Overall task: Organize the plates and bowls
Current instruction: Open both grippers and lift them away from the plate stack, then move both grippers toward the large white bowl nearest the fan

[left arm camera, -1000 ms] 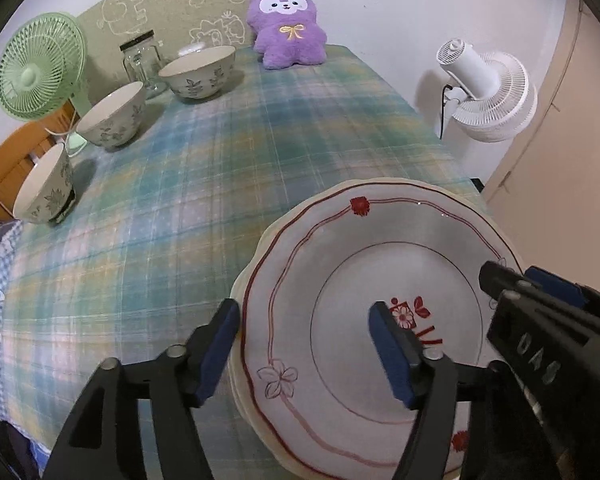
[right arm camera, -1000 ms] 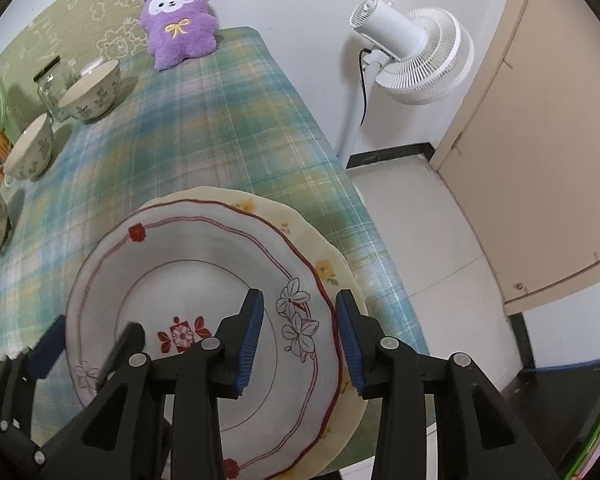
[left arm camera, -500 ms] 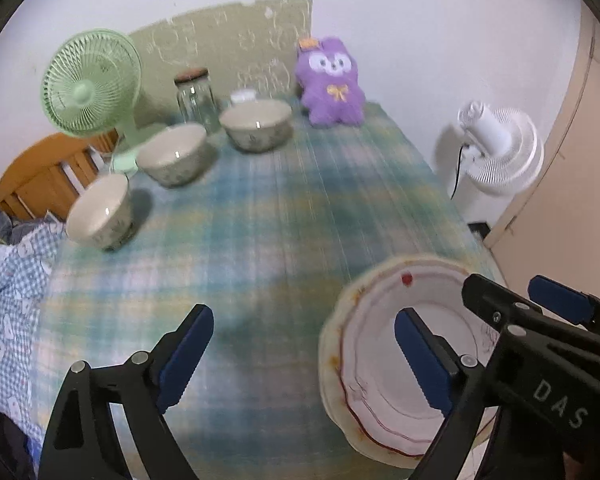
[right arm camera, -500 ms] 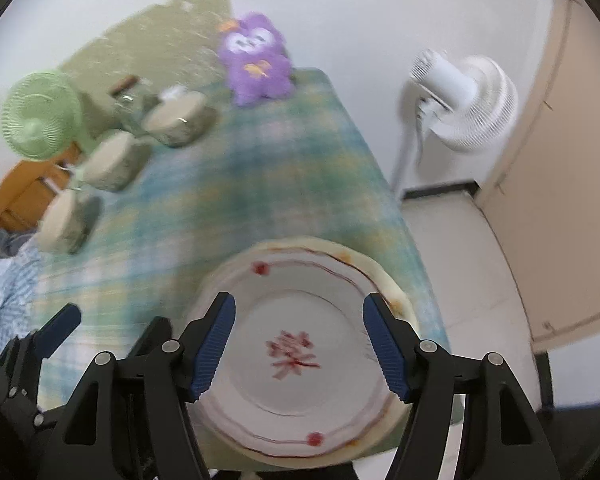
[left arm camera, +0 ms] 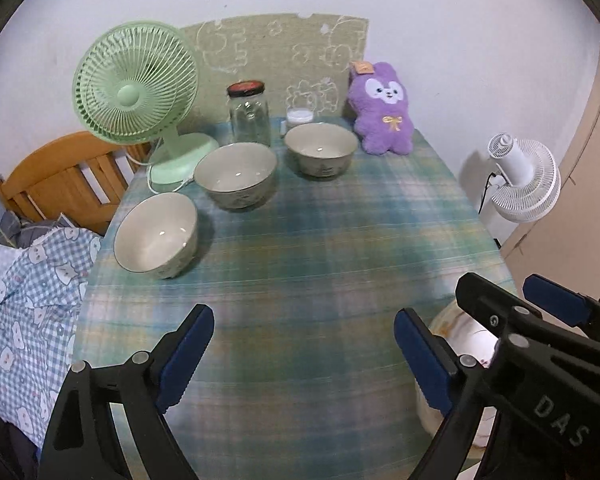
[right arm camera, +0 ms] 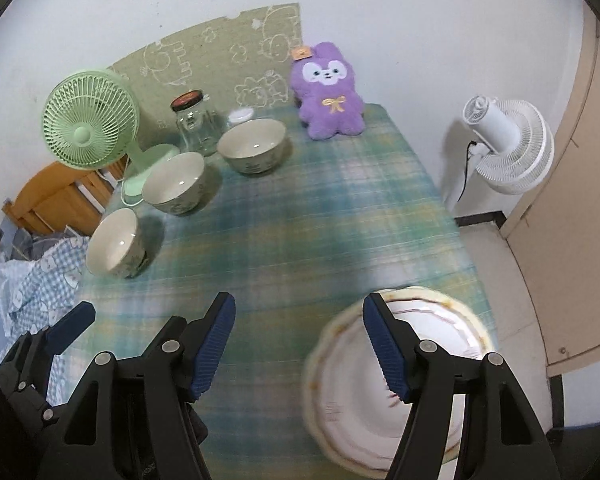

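Observation:
Two stacked plates (right arm camera: 352, 384), a red-trimmed white one on a cream one, lie at the near right of the plaid table (right arm camera: 300, 220). In the left wrist view the plates (left arm camera: 460, 330) are mostly hidden. Three bowls stand in a curved row at the far left: near (left arm camera: 156, 236), middle (left arm camera: 236, 174) and far (left arm camera: 321, 150). My left gripper (left arm camera: 304, 352) is open above bare cloth. My right gripper (right arm camera: 300, 336) is open too, its right finger over the plates' left edge, clear of them. Neither holds anything.
At the back of the table stand a green desk fan (left arm camera: 136, 96), a glass jar (left arm camera: 249, 114), a small white-lidded pot (left arm camera: 299, 116) and a purple plush toy (left arm camera: 382, 110). A white floor fan (right arm camera: 508, 148) is off the right edge. Checked bedding (left arm camera: 24, 300) and a wooden frame (left arm camera: 60, 184) lie left.
Both grippers have opened wider and drawn up and back from the plate stack. The right one was narrow over the top plate's rim; the plate now lies free on the stack.

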A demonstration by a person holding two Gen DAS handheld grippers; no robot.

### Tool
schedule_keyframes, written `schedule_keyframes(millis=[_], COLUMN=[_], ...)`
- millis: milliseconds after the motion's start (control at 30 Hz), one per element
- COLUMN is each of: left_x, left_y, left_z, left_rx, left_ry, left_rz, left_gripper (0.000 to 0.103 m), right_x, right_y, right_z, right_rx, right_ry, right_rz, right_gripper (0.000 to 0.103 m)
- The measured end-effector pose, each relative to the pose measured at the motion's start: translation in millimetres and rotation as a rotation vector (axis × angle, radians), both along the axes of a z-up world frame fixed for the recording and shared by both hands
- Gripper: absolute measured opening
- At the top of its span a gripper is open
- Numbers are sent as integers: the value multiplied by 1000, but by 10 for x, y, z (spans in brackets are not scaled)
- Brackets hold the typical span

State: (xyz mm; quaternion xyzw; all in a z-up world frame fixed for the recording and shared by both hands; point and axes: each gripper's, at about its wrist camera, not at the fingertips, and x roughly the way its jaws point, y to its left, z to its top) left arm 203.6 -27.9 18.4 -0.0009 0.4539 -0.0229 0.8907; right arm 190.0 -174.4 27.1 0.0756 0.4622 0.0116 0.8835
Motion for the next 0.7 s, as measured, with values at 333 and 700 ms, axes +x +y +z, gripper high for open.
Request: schedule_keyframes(millis=[333, 700], left_x=[263, 646], left_y=[809, 1583], left_z=[-92, -293], left_rx=[52, 40], left_ry=[28, 31], left_rz=[-42, 19], left_gripper=[90, 83], right_x=[216, 597], right_y=[871, 1641], right_z=[-29, -181], right_rx=[-19, -19], right_ry=[-12, 1], right_rz=[-30, 10], right_gripper=[70, 69])
